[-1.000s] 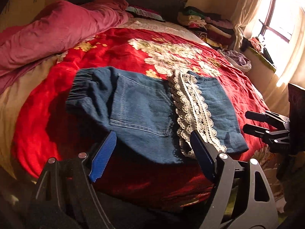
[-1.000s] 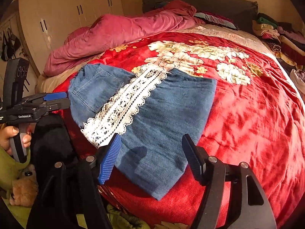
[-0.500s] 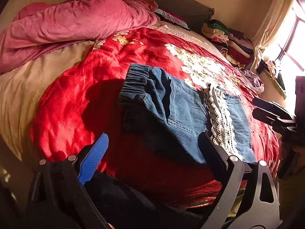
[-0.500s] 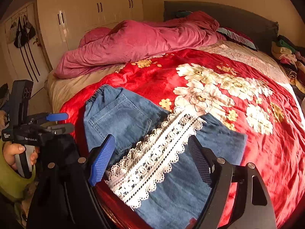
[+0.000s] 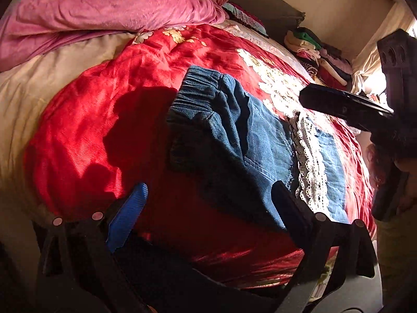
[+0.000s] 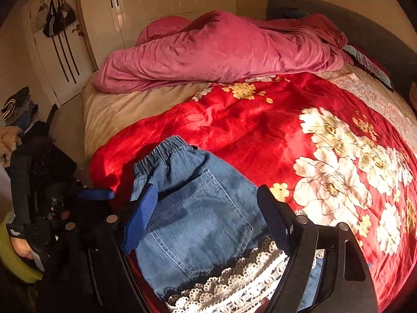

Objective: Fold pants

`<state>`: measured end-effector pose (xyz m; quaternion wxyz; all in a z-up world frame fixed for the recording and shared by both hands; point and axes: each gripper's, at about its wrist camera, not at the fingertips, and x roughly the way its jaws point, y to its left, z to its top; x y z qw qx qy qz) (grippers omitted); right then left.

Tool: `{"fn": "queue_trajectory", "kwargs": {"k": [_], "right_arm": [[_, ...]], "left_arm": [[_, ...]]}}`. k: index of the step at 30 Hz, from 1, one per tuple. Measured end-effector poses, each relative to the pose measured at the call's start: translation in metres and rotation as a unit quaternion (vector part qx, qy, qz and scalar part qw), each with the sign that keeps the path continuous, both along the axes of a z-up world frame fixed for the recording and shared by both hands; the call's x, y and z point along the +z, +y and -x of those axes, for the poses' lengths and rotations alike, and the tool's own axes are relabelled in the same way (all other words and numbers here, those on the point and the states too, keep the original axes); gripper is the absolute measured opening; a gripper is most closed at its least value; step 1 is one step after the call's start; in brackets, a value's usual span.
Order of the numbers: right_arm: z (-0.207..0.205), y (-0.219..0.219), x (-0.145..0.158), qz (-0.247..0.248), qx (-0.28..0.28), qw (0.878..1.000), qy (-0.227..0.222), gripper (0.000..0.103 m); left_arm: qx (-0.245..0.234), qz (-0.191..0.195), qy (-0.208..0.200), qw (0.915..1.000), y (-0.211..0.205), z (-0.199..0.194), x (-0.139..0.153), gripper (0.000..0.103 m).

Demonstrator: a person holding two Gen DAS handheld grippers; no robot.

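Note:
Blue denim pants (image 5: 250, 140) with a white lace band (image 5: 310, 161) lie folded on a red flowered blanket (image 5: 104, 120); the elastic waistband (image 5: 200, 91) points to the far left. My left gripper (image 5: 208, 203) is open and empty, low at the bed's near edge in front of the pants. My right gripper (image 6: 208, 216) is open and empty, just above the back pocket (image 6: 206, 219). It also shows in the left wrist view (image 5: 338, 104) over the lace. The left gripper shows in the right wrist view (image 6: 86, 198), at the left.
A pink duvet (image 6: 221, 52) is heaped at the bed's far side. Stacked clothes (image 5: 318, 52) sit by the headboard. A wardrobe (image 6: 161, 7) and a door with hanging bags (image 6: 57, 18) stand behind. A clothes pile (image 6: 15, 112) lies at the left.
Both grippers have swung left toward the waistband end of the pants and stayed open. The right gripper has come closer over the pocket. The pants have not moved.

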<state>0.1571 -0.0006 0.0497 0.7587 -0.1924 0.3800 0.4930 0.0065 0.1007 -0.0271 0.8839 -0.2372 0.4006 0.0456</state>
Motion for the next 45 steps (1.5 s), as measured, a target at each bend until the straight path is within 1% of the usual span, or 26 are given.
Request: {"fn": "queue_trajectory", "kwargs": {"k": [2, 3, 4, 5, 6, 8, 9, 11, 14, 18, 20, 21, 23, 24, 26, 28, 29, 30, 31, 33, 35, 38, 41, 45], "right_arm": [[-0.006, 0.016, -0.004, 0.006, 0.012, 1.000, 0.015, 0.078], [-0.007, 0.025, -0.007, 0.013, 0.020, 1.000, 0.017, 0.078], [-0.007, 0.033, -0.009, 0.020, 0.028, 0.999, 0.016, 0.078], [-0.008, 0.041, -0.012, 0.027, 0.037, 0.999, 0.015, 0.078], [-0.008, 0.049, -0.015, 0.036, 0.043, 0.998, 0.014, 0.078], [-0.009, 0.063, -0.021, 0.050, 0.056, 0.997, 0.015, 0.078], [-0.009, 0.070, -0.024, 0.056, 0.060, 0.996, 0.015, 0.078], [-0.011, 0.082, -0.031, 0.064, 0.079, 0.995, 0.025, 0.078], [-0.015, 0.101, -0.044, 0.080, 0.094, 0.991, 0.042, 0.078], [-0.018, 0.117, -0.065, 0.103, 0.108, 0.987, 0.064, 0.077], [-0.022, 0.120, -0.076, 0.113, 0.106, 0.984, 0.087, 0.060], [-0.023, 0.120, -0.079, 0.109, 0.106, 0.984, 0.097, 0.060], [-0.021, 0.115, -0.078, 0.096, 0.109, 0.985, 0.090, 0.053], [-0.022, 0.111, -0.076, 0.085, 0.108, 0.986, 0.094, 0.050], [-0.027, 0.099, -0.069, 0.057, 0.101, 0.988, 0.107, 0.040], [-0.031, 0.084, -0.060, 0.029, 0.099, 0.988, 0.112, 0.036], [-0.032, 0.076, -0.057, 0.017, 0.098, 0.988, 0.117, 0.035], [-0.032, 0.068, -0.052, 0.004, 0.097, 0.988, 0.119, 0.035], [-0.033, 0.060, -0.047, -0.010, 0.096, 0.988, 0.121, 0.034], [-0.035, 0.043, -0.037, -0.036, 0.095, 0.987, 0.124, 0.034], [-0.038, 0.026, -0.028, -0.058, 0.093, 0.986, 0.129, 0.034], [-0.044, 0.005, -0.015, -0.078, 0.085, 0.986, 0.122, 0.034], [-0.047, -0.019, -0.007, -0.096, 0.073, 0.986, 0.114, 0.035], [-0.050, -0.052, 0.002, -0.114, 0.057, 0.987, 0.096, 0.035]], "left_arm": [[-0.007, 0.009, 0.000, 0.9999, -0.001, -0.004, -0.003, 0.087], [-0.012, 0.014, 0.002, 0.9998, -0.001, -0.007, -0.005, 0.080], [-0.018, 0.021, 0.004, 0.9996, -0.002, -0.010, -0.007, 0.074], [-0.022, 0.029, 0.002, 0.9993, -0.001, -0.013, -0.007, 0.063], [-0.026, 0.035, 0.004, 0.9991, -0.001, -0.015, -0.009, 0.056], [-0.031, 0.046, 0.010, 0.9984, -0.002, -0.020, -0.015, 0.048], [-0.033, 0.049, 0.013, 0.9982, -0.002, -0.021, -0.018, 0.047], [-0.032, 0.058, 0.018, 0.9976, -0.002, -0.023, -0.025, 0.047], [-0.031, 0.076, 0.013, 0.9966, 0.002, -0.022, -0.029, 0.047], [-0.030, 0.083, 0.012, 0.9960, 0.002, -0.021, -0.031, 0.047], [-0.030, 0.087, 0.012, 0.9957, 0.003, -0.020, -0.032, 0.047], [-0.030, 0.090, 0.011, 0.9955, 0.003, -0.020, -0.033, 0.047], [-0.030, 0.099, 0.009, 0.9946, 0.005, -0.019, -0.034, 0.049], [-0.029, 0.103, 0.007, 0.9942, 0.006, -0.018, -0.034, 0.049], [-0.029, 0.104, 0.006, 0.9942, 0.005, -0.017, -0.034, 0.051], [-0.026, 0.097, 0.005, 0.9949, 0.002, -0.015, -0.029, 0.057], [-0.023, 0.097, 0.003, 0.9950, 0.000, -0.015, -0.027, 0.063], [-0.024, 0.099, 0.000, 0.9948, -0.001, -0.014, -0.025, 0.068], [-0.024, 0.097, -0.001, 0.9950, -0.004, -0.015, -0.024, 0.069], [-0.026, 0.096, 0.000, 0.9950, -0.008, -0.017, -0.021, 0.069], [-0.028, 0.112, -0.005, 0.9933, -0.011, -0.021, -0.019, 0.069], [-0.036, 0.133, -0.006, 0.9904, -0.012, -0.026, -0.015, 0.069], [-0.058, 0.126, -0.015, 0.9902, -0.030, -0.036, -0.002, 0.069], [-0.087, 0.105, -0.025, 0.9904, -0.055, -0.048, 0.015, 0.069]]}}
